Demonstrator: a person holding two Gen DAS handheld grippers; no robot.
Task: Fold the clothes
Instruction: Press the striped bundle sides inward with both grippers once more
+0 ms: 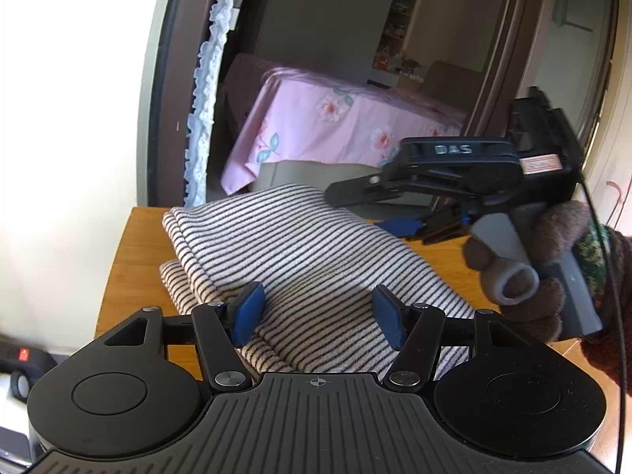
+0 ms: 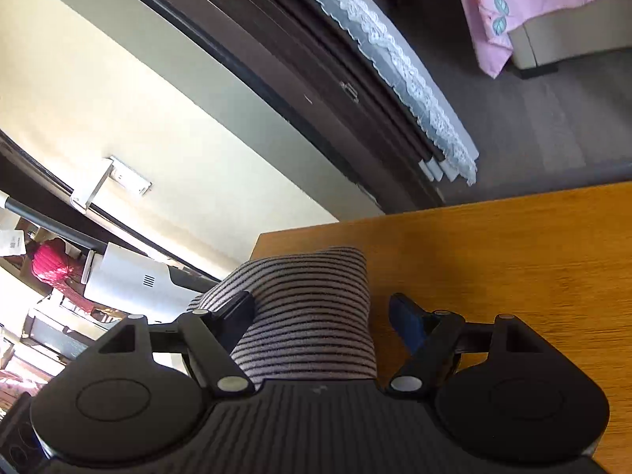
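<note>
A folded striped garment (image 1: 300, 252) lies on the wooden table (image 1: 130, 245), stacked in layers. My left gripper (image 1: 318, 316) is open, its blue pads (image 1: 247, 314) hovering just over the garment's near edge with nothing gripped. My right gripper (image 1: 375, 207), held by a gloved hand (image 1: 513, 276), is rolled on its side at the garment's far right edge. In the right wrist view it (image 2: 322, 318) is open, with an end of the striped garment (image 2: 312, 296) lying between its fingers and the bare table (image 2: 513, 260) to the right.
The table's left edge drops off beside a pale wall. Behind it are a dark door frame with a lace curtain (image 1: 205, 118) and a bed with a pink floral sheet (image 1: 328, 130). A power strip (image 1: 19, 355) lies on the floor at the left.
</note>
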